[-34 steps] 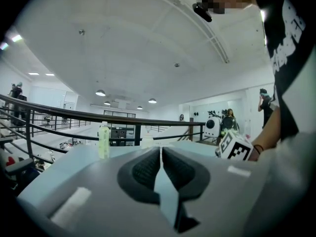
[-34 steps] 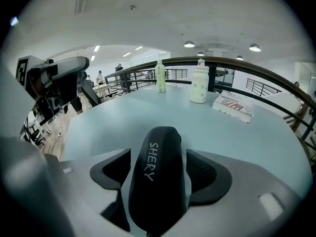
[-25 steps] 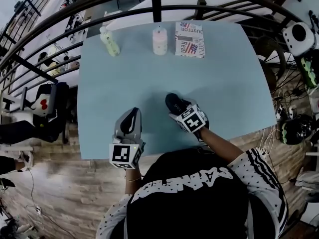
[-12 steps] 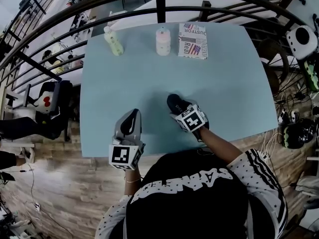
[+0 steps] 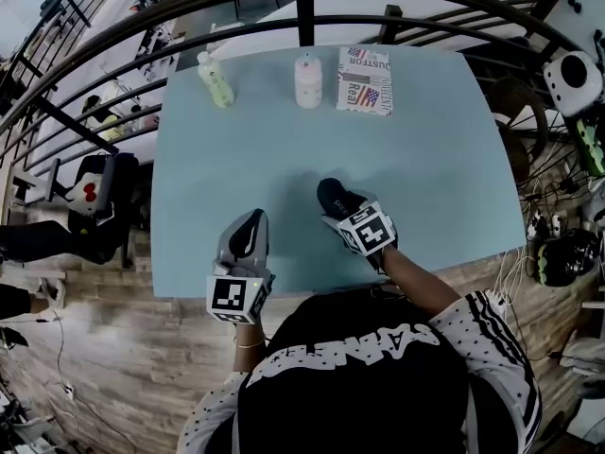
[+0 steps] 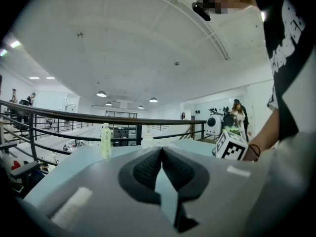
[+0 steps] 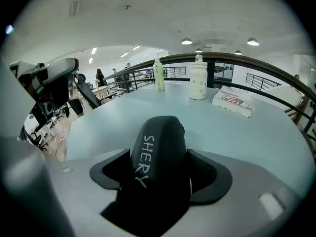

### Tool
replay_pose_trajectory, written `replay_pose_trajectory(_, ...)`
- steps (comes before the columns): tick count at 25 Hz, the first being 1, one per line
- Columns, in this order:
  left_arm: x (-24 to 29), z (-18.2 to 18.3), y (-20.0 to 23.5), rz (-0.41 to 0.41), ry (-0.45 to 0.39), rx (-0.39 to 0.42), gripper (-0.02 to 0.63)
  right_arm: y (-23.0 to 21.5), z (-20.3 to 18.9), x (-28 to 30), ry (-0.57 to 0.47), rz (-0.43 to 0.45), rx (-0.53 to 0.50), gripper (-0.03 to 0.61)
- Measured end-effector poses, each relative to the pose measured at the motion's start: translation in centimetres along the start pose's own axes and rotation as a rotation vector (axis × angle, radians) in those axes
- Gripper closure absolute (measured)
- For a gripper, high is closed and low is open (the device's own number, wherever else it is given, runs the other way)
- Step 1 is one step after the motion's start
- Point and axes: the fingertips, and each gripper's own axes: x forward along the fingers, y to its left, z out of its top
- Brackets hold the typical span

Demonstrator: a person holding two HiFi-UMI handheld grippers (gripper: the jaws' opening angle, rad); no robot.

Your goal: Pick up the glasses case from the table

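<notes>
So nearest the person, the left gripper [image 5: 252, 218] sits over the near edge of the light blue table [image 5: 425, 159], a bit left of centre. In its own view the left gripper [image 6: 161, 154] has its jaws pressed together with nothing between them. Just to the right, the right gripper [image 5: 333, 204] is clamped on the black glasses case [image 5: 331, 192]. From the right gripper [image 7: 160, 179] view, the glasses case [image 7: 159, 147] has white "SHERY" lettering and sticks out forward past the pads on both sides. It's over the near-middle of the table, though I honestly can't tell if it's touching the top. Way over along the far edge stand a pale green bottle [image 5: 216, 81], a white bottle [image 5: 307, 81] and a flag-printed box [image 5: 364, 79] lying flat, with a dark railing [image 5: 304, 12] behind them.
</notes>
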Motion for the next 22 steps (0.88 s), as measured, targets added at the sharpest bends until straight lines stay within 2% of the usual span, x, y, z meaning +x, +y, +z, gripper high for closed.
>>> replay_pose_trajectory(11, 1.7, 0.7, -2.0, -0.048, 0.003, 0.024, 0.614, -1.6, 3.9, -5.3, -0.184, 0.017, 0.115, 0.210)
replay_pose_trajectory(22, 2.6, 1.9, -4.5, -0.086, -0.010, 0.040, 0.614, -2.4, 7.1, -11.3, -0.354, 0.047, 0.157, 0.210)
